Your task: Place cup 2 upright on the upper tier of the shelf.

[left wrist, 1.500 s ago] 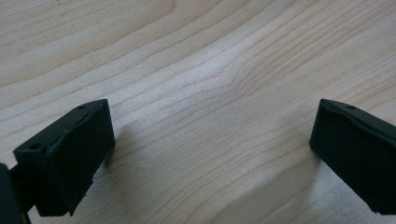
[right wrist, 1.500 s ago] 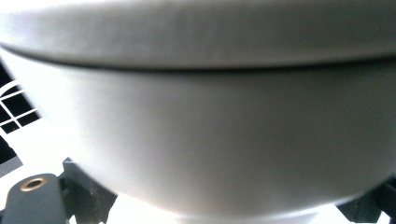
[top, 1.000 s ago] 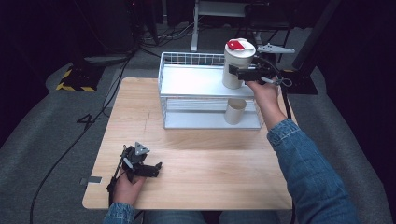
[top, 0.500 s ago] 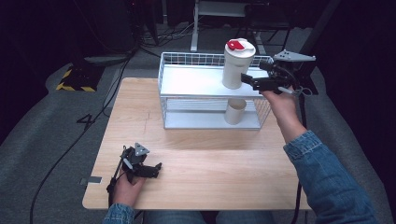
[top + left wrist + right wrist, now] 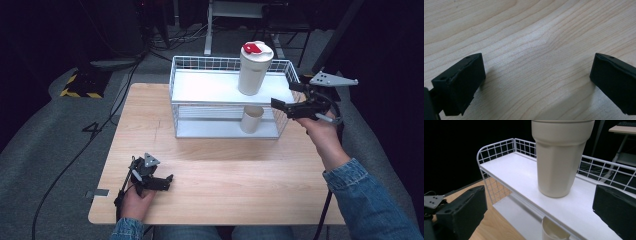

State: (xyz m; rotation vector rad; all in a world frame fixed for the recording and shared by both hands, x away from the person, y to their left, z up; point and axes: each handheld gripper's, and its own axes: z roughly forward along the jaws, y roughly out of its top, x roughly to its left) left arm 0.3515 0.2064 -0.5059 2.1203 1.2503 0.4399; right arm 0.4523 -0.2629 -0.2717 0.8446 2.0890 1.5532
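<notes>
Our right tool [image 5: 291,106] has let go of the lidded cream tumbler [image 5: 254,70] and drawn back past the rack's right end, its jaws now standing wide apart and empty. The tumbler stands upright on the right part of the wire rack's [image 5: 200,65] top shelf, so the placing looks done. Our left tool [image 5: 159,183], jaws also apart, rests near the counter's [image 5: 225,165] front left corner.

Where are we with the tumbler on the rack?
Done: the tumbler stands upright on the rack's top shelf. In hand: nothing; the right gripper is open beside the rack, the left gripper open at the table. Left: apparently nothing for the tumbler.
</notes>
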